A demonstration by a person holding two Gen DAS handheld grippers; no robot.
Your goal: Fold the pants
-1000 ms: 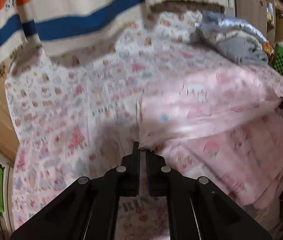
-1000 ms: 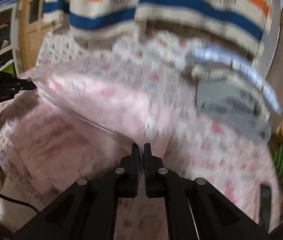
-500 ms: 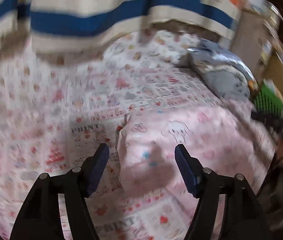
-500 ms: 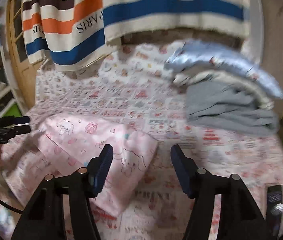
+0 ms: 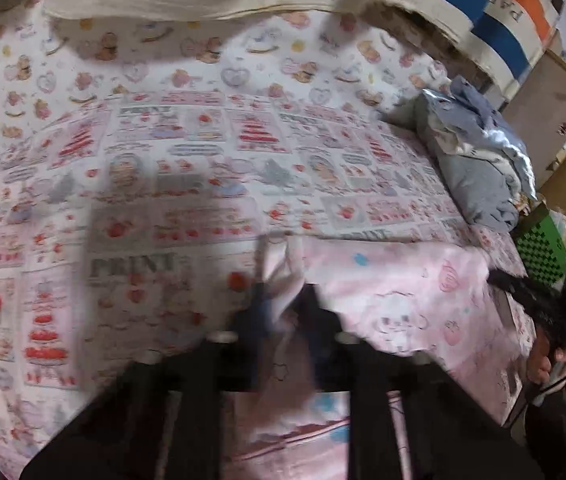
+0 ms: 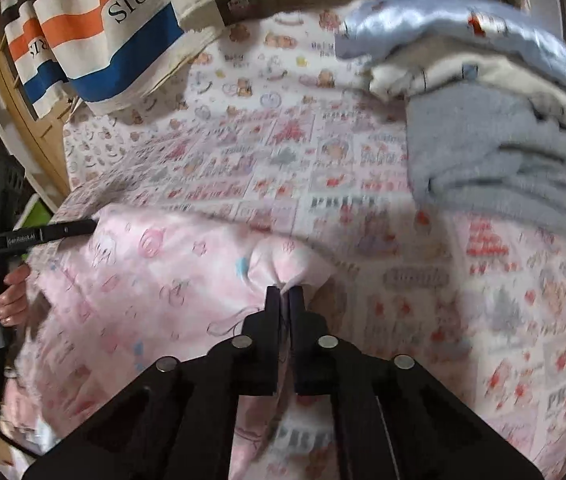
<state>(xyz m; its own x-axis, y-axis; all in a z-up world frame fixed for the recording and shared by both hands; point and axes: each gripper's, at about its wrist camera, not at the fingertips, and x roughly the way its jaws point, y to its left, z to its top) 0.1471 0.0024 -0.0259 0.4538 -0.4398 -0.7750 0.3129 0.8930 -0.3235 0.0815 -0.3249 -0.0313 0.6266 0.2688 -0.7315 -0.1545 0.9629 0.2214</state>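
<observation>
Left gripper: your left gripper (image 5: pixel 283 300) has just been closing; its jaws are pinched on a corner of the pants (image 5: pixel 403 292), with pink cloth bunched between the fingers, though the view is blurred.
Right gripper: your right gripper (image 6: pixel 284 292) has likewise just been closing, and its jaws are clamped on a puckered fold of the pants' edge right at its fingertips.
Pants: pink, cartoon-printed, lying on the bedsheet (image 5: pixel 203 152) and stretched between your two grippers.
Ahead of the left gripper: bare patterned bedsheet, then a striped blanket (image 5: pixel 503 40) at the far end.
Ahead and right of the right gripper: a pile of folded clothes (image 6: pixel 495 152), apart from the pants.
Left hand: your hand (image 6: pixel 7 296) grips the handle, seen at the left edge of the right view.
</observation>
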